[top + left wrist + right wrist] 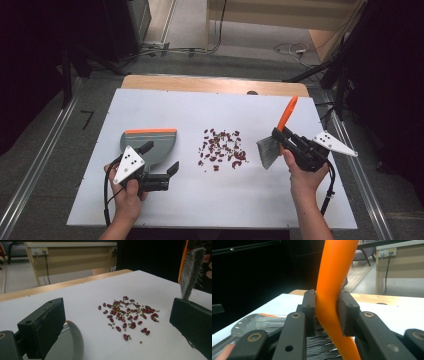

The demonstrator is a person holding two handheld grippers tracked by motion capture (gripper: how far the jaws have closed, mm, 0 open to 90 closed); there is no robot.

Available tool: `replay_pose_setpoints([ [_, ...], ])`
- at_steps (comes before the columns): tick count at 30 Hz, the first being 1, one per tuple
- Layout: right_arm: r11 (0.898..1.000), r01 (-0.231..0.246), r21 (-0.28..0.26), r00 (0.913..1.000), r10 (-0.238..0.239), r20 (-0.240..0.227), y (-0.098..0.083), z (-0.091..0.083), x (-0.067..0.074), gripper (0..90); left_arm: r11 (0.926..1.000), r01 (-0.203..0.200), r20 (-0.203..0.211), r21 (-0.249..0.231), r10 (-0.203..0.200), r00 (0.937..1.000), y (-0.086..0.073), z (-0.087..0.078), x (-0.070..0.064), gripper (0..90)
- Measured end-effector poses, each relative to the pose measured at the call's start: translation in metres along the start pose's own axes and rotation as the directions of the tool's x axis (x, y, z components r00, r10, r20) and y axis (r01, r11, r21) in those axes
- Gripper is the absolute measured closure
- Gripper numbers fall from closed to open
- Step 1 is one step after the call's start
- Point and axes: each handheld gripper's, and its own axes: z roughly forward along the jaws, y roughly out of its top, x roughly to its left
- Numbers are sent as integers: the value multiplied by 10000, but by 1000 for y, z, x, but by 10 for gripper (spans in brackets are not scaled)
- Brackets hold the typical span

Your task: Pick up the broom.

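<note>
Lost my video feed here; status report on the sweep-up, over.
Right gripper shut on brush. Left gripper open beside dustpan. Beans scattered mid-table, nothing between them and brush.

Black two-jaw left gripper (161, 157), right gripper (281, 136), grey triangular dotted plates, trailing black cables

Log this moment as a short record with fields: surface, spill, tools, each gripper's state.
surface: white board on a wooden table
spill: red beans mixed with smaller greenish ones, scattered mid-board between the two tools
dustpan: grey dustpan with an orange edge, lying on the board left of the beans
brush: orange-handled brush, grey bristles pointing toward the beans
left gripper: left gripper open, jaws apart beside the dustpan, nothing clamped
right gripper: right gripper shut on the brush handle
</note>
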Motion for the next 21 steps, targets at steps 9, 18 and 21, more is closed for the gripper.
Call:
replay_pose_setpoints([
  [9, 10000, -10, 62, 9990, 13, -451, -4, 11, 23, 690, 9995, -87, 1115, 304, 52, 9938, 2, 13, -20, 6],
  [18, 9991, 247, 331, 9959, -217, -880, -10, 24, 48, 690, 9993, -26, 1796, 376, -42, 9837, 3, 27, -30, 6],
  [21, 9988, 297, 389, 9949, -258, -972, -12, 28, 55, 690, 9989, -139, 1926, 437, 53, 9813, 5, 33, -34, 6],
])
